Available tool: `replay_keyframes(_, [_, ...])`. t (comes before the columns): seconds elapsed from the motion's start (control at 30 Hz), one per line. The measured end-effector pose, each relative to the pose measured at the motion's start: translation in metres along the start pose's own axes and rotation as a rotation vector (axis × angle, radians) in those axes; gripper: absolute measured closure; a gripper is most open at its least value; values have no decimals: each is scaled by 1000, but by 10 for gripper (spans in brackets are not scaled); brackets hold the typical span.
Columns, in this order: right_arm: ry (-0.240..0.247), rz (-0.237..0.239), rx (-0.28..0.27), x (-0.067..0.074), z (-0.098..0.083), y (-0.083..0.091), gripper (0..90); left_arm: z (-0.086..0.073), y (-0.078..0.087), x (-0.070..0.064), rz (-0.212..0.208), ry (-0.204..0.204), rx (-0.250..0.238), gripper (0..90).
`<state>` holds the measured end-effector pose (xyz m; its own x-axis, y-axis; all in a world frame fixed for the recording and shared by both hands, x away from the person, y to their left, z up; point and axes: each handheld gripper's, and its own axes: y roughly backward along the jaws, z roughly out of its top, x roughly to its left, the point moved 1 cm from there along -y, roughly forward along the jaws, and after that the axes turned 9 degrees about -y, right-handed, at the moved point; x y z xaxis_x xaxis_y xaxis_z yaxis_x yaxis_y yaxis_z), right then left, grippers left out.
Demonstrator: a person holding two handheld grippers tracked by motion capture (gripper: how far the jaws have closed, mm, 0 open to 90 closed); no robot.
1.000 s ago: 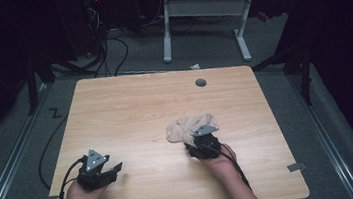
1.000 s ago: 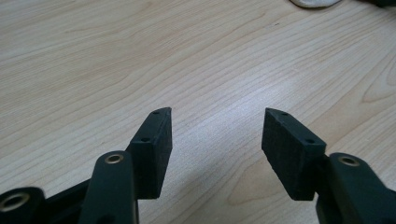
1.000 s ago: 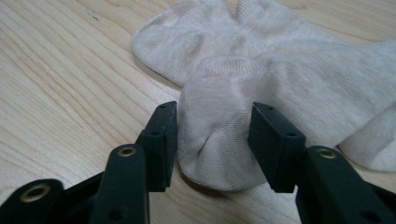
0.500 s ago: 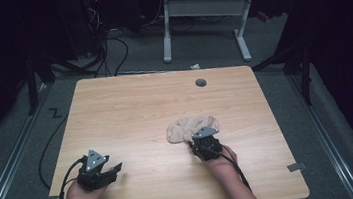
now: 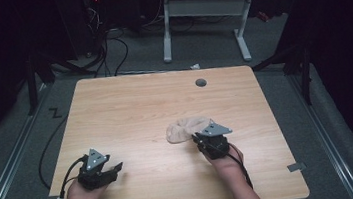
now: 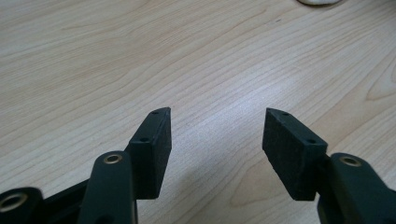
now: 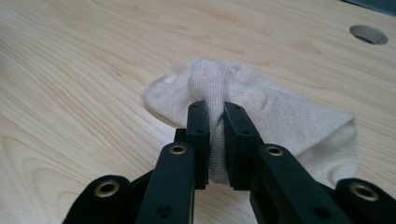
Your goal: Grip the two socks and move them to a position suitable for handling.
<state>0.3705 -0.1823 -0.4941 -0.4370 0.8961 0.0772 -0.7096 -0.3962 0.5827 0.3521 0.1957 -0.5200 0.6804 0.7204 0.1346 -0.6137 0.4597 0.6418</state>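
Observation:
A crumpled cream sock (image 5: 184,129) (image 7: 280,116) lies on the wooden table (image 5: 136,114), right of centre. My right gripper (image 5: 200,138) (image 7: 215,108) has just been closing and now pinches a raised fold of the sock between its black pads. At the table's front left my left gripper (image 5: 116,166) (image 6: 217,114) rests low over bare wood, open, with nothing between its pads (image 6: 156,140). A pale edge of the sock (image 6: 320,2) peeks in at the top of the left gripper view.
A round grey cable hole (image 5: 201,82) (image 7: 369,34) sits near the table's far edge. Beyond the table stand a white desk frame (image 5: 202,13) and cables on the dark floor. Black cables trail from both grippers toward the front edge.
The right gripper has closed on the sock and lifted slightly, pulling up a fold. The left gripper has stayed where it was.

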Motion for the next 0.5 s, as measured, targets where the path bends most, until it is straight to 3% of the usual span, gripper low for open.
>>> replay_keyframes(0.07, [-7,13,-27,0,4,10,819,1,1,-1,0,-11,-4,427])
replay_keyframes(0.3, [4,37,-68,3,9,24,821,5,6,-2,-23,11,-46,430])
replay_keyframes(0.5, [-2,77,-120,8,18,41,821,7,10,-5,-32,-14,-64,431])
